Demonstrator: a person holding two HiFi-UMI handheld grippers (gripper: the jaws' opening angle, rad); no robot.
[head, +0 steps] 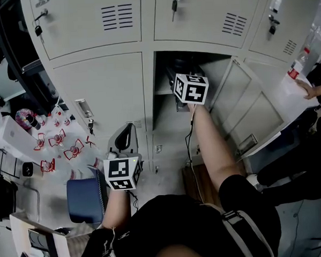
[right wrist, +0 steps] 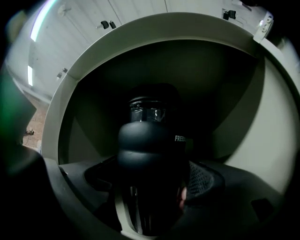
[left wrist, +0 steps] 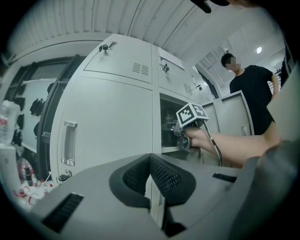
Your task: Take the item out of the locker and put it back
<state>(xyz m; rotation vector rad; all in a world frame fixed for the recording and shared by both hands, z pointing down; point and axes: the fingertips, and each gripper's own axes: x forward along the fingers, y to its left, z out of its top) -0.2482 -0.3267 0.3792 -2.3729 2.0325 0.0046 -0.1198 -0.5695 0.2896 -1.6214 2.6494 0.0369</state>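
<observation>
Reaching into the open locker (head: 168, 117), right gripper (right wrist: 152, 197) clenched on a dark bottle (right wrist: 149, 145); bottle upright inside the compartment, whether resting on its floor unclear. Left gripper (left wrist: 151, 187) pressed closed on nothing, held low before a closed locker door (left wrist: 108, 126)

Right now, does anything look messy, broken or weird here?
Nothing looks broken or spilled. One locker door stands open, and the right gripper reaches inside, shut on a dark bottle. The left gripper is shut and empty. Small red-and-white things lie scattered on the floor at the left.
</observation>
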